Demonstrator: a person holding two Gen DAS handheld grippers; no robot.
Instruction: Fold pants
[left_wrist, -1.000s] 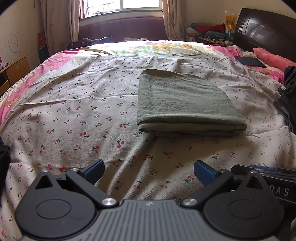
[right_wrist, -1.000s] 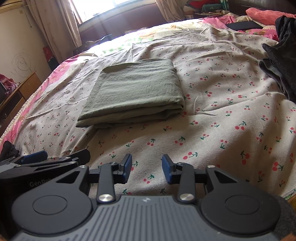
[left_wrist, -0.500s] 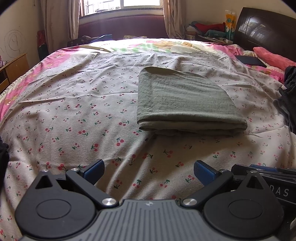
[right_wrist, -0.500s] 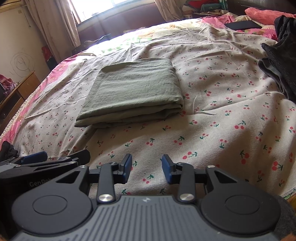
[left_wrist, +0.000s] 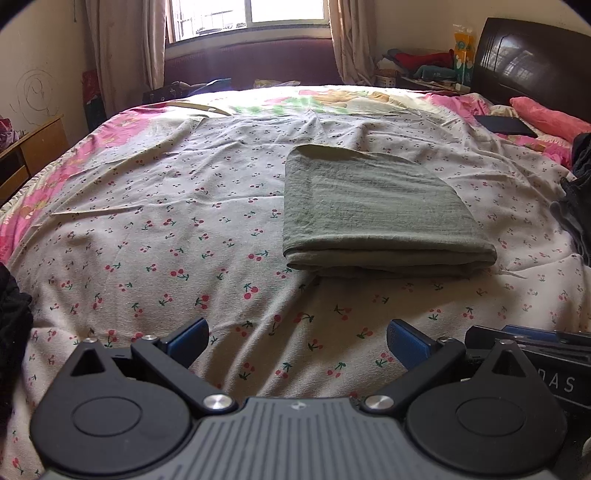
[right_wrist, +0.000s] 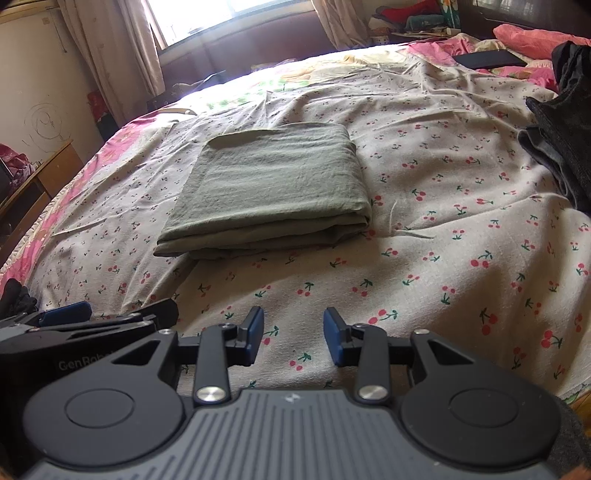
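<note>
Dark clothes (right_wrist: 565, 122): cut off at right edge.
Folded pants (left_wrist: 373, 210): left untouched on bed (left_wrist: 147, 229).
Left tongs (left_wrist: 297, 341): spread wide, empty.
Right tongs (right_wrist: 293, 341): partly parted, empty.

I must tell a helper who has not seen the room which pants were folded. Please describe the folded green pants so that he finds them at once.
Look at the large bed with the cherry-print sheet. Near its middle lie the folded green pants, a flat olive rectangle of several layers. Unlike the dark clothes heaped at the bed's edge nearer the headboard, they are neatly folded, and nothing touches them.
</note>
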